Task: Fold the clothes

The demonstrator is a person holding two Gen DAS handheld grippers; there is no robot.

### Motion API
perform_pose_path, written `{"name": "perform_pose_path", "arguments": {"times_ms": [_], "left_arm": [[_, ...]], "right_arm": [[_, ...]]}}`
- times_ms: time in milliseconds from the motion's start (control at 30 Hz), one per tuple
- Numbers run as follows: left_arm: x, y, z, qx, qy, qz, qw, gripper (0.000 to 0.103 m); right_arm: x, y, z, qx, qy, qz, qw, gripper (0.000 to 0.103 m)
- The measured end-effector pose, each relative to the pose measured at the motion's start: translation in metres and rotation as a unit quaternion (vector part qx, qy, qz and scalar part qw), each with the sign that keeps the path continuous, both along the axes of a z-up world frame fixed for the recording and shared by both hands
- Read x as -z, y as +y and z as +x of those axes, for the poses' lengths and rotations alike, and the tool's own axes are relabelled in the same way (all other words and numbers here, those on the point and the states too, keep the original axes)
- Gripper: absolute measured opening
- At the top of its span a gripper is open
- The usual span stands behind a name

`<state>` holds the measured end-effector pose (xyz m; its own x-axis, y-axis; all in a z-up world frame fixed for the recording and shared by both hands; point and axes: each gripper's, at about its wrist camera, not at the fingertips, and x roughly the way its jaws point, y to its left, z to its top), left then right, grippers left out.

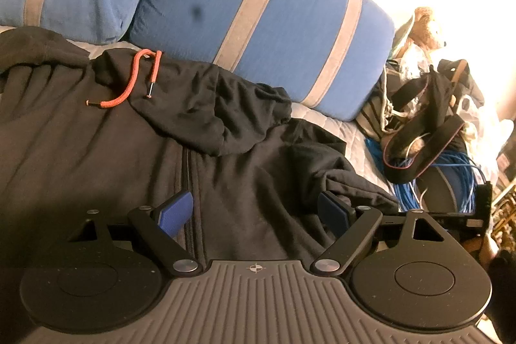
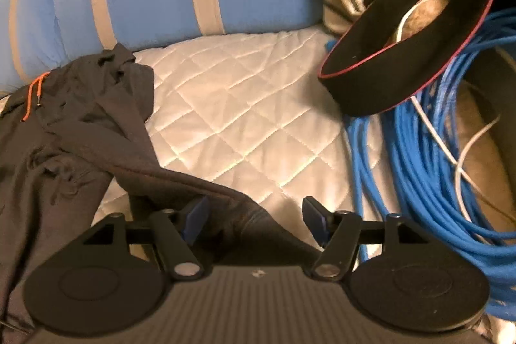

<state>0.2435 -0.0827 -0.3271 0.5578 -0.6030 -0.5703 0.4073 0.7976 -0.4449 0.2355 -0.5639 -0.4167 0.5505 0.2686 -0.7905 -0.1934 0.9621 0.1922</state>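
A dark grey zip hoodie point(image 1: 106, 144) lies spread on the quilted bed, its hood point(image 1: 213, 105) flopped forward and an orange drawstring point(image 1: 129, 83) curled near the collar. My left gripper point(image 1: 254, 211) is open just above the hoodie's chest, its left pad over the zipper point(image 1: 188, 182) and its right pad beside a bunched sleeve point(image 1: 342, 176). In the right wrist view the same hoodie point(image 2: 74, 131) fills the left side. Its sleeve point(image 2: 193, 182) runs down between the fingers of my right gripper point(image 2: 254, 218), which is open around the cloth.
Blue pillows with grey stripes point(image 1: 245, 8) line the back of the bed. On the right lie a coil of blue cable point(image 2: 429, 157), a black strap with red edging point(image 2: 387, 60), bags and a plush toy point(image 1: 425, 28). White quilted mattress point(image 2: 245, 105) shows beside the hoodie.
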Motion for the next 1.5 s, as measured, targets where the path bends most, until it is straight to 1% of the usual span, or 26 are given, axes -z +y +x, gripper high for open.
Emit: {"name": "perform_pose_path", "arguments": {"times_ms": [33, 67, 133, 267, 333, 400, 467, 500, 567, 667, 733, 800, 900, 967, 1133, 1233, 1333, 1367, 1400, 1433, 1500], "left_arm": [[0.0, 0.0, 0.0, 0.0, 0.001, 0.0, 1.0, 0.085], [0.0, 0.0, 0.0, -0.001, 0.002, 0.0, 1.0, 0.085], [0.001, 0.0, 0.001, -0.001, 0.002, -0.001, 1.0, 0.085], [0.0, 0.0, 0.0, 0.0, 0.0, -0.001, 1.0, 0.085], [0.0, 0.001, 0.0, -0.001, -0.002, -0.002, 1.0, 0.085], [0.0, 0.0, 0.0, -0.002, -0.002, -0.002, 1.0, 0.085], [0.0, 0.001, 0.0, -0.003, -0.001, -0.003, 1.0, 0.085], [-0.001, 0.001, 0.0, -0.003, -0.002, -0.005, 1.0, 0.085], [-0.002, 0.002, -0.001, -0.002, -0.006, -0.007, 1.0, 0.085], [-0.003, 0.002, -0.002, -0.001, -0.008, -0.008, 0.9999, 0.085], [-0.003, 0.002, -0.002, 0.0, -0.008, -0.009, 0.9999, 0.085], [-0.003, 0.002, -0.002, 0.001, -0.009, -0.009, 0.9999, 0.085], [-0.003, 0.001, -0.002, 0.001, -0.009, -0.008, 0.9999, 0.085], [-0.003, 0.001, -0.002, 0.002, -0.01, -0.007, 0.9999, 0.085], [-0.002, 0.001, -0.003, 0.001, -0.009, -0.004, 0.9999, 0.085], [-0.002, 0.001, -0.004, 0.0, -0.01, -0.003, 0.9999, 0.085], [-0.002, 0.0, -0.004, 0.001, -0.01, -0.002, 1.0, 0.085], [-0.002, 0.0, -0.004, 0.002, -0.01, -0.001, 1.0, 0.085], [-0.002, 0.0, -0.004, 0.002, -0.01, 0.0, 1.0, 0.085], [-0.002, 0.0, -0.004, 0.002, -0.01, 0.0, 0.9999, 0.085], [-0.002, 0.001, -0.004, 0.002, -0.01, 0.0, 0.9999, 0.085]], "right_arm": [[0.001, 0.001, 0.001, -0.005, 0.004, 0.001, 1.0, 0.029], [-0.001, 0.004, 0.002, -0.011, 0.003, -0.005, 1.0, 0.021], [-0.006, 0.01, 0.002, -0.021, -0.003, -0.021, 1.0, 0.015], [-0.03, 0.021, 0.001, -0.027, -0.061, -0.092, 0.994, 0.013], [-0.049, 0.029, -0.003, -0.027, -0.113, -0.15, 0.982, 0.013], [-0.065, 0.04, -0.014, -0.035, -0.173, -0.21, 0.962, 0.013], [-0.073, 0.053, -0.03, -0.053, -0.222, -0.268, 0.936, 0.013], [-0.072, 0.06, -0.04, -0.065, -0.238, -0.292, 0.924, 0.013], [-0.062, 0.07, -0.058, -0.091, -0.247, -0.318, 0.911, 0.013], [-0.04, 0.08, -0.089, -0.131, -0.232, -0.332, 0.905, 0.013], [-0.025, 0.087, -0.109, -0.138, -0.227, -0.34, 0.902, 0.013], [-0.016, 0.094, -0.127, -0.136, -0.223, -0.332, 0.906, 0.013], [-0.014, 0.098, -0.147, -0.125, -0.216, -0.299, 0.921, 0.014], [-0.016, 0.098, -0.157, -0.118, -0.208, -0.267, 0.934, 0.014], [-0.022, 0.102, -0.169, -0.105, -0.181, -0.197, 0.958, 0.014], [-0.023, 0.104, -0.174, -0.099, -0.164, -0.165, 0.967, 0.014], [-0.02, 0.109, -0.177, -0.105, -0.145, -0.147, 0.973, 0.015], [-0.019, 0.111, -0.179, -0.109, -0.138, -0.142, 0.974, 0.017], [-0.018, 0.115, -0.18, -0.114, -0.132, -0.138, 0.975, 0.026], [-0.018, 0.117, -0.182, -0.117, -0.129, -0.134, 0.976, 0.044], [-0.022, 0.121, -0.185, -0.13, -0.118, -0.111, 0.978, 0.048]]}}
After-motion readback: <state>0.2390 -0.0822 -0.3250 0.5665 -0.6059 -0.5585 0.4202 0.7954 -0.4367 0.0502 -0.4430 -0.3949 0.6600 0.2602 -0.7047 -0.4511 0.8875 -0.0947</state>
